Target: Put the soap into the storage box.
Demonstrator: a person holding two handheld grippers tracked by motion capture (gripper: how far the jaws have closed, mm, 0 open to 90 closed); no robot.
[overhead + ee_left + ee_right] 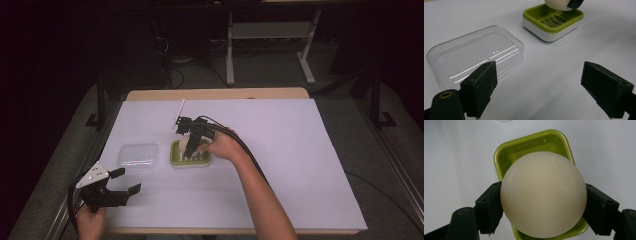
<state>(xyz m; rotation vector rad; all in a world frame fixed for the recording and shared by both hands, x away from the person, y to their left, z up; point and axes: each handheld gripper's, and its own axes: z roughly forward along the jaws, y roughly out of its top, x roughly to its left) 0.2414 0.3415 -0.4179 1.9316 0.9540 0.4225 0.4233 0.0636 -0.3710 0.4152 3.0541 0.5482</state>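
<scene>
On the white-covered table [300, 165] there is one green soap dish [190, 159], one clear plastic lid [138, 155] and one round cream soap [543, 194]; two grippers work over them. The right gripper [192, 145] has its jaws about half closed, clamped on the soap, one black pad pressing each side of it. In the right gripper view the soap sits squarely between the jaws, directly above the dish's green tray, whose rim shows around it at the top and bottom. In the left gripper view the soap [557, 5] is seen low over the dish [552, 22], at or just above the slotted tray; whether it touches the tray cannot be told. The lid [476, 53] lies flat on the table just beside the dish, apart from it. The left gripper [122, 185] is near the table's front edge, well apart from the dish, its jaws spread wide with nothing between them, pointing toward the lid and dish.
</scene>
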